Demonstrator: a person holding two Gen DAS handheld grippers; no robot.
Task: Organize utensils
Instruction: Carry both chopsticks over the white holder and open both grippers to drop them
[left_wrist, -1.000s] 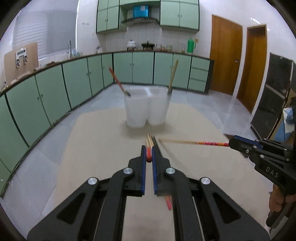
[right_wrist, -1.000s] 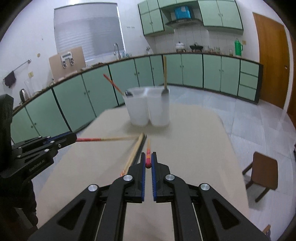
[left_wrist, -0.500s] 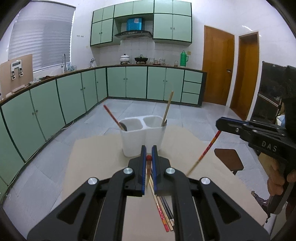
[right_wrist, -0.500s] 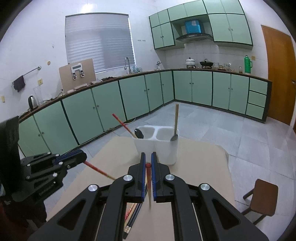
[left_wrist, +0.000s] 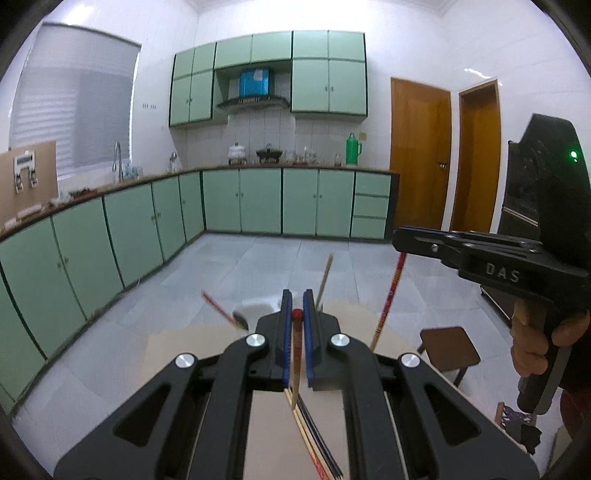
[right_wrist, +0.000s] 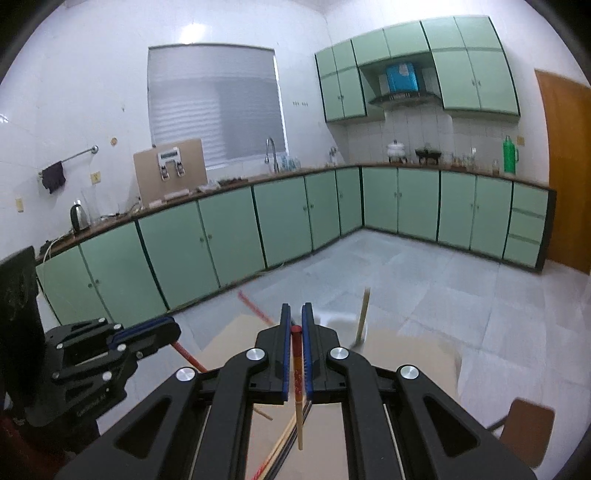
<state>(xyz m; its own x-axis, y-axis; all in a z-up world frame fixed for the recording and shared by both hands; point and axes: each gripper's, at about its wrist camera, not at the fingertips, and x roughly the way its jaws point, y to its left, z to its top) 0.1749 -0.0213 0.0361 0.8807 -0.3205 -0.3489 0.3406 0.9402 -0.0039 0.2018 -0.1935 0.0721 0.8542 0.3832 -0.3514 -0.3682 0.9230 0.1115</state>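
My left gripper (left_wrist: 296, 306) is shut on a red-tipped wooden chopstick (left_wrist: 295, 362) that hangs down from its jaws. My right gripper (right_wrist: 294, 317) is shut on a second red-patterned chopstick (right_wrist: 297, 387), also hanging down; it shows in the left wrist view (left_wrist: 388, 299) too. Both are lifted high over the beige table (left_wrist: 177, 354). The white two-cup holder (left_wrist: 258, 308) is mostly hidden behind the fingers, with a red-handled spoon (left_wrist: 221, 312) and a wooden utensil (left_wrist: 324, 280) standing in it. More chopsticks (right_wrist: 284, 443) lie on the table below.
A brown stool (left_wrist: 448, 345) stands right of the table. Green cabinets (left_wrist: 258, 201) run along the walls, with grey tiled floor (left_wrist: 240, 266) between. The left gripper's body (right_wrist: 92, 358) is at the left in the right wrist view.
Both grippers have risen and tilted up from the table, each carrying its chopstick. The chopsticks swung from near horizontal to hanging down. The holder dropped low in both views.
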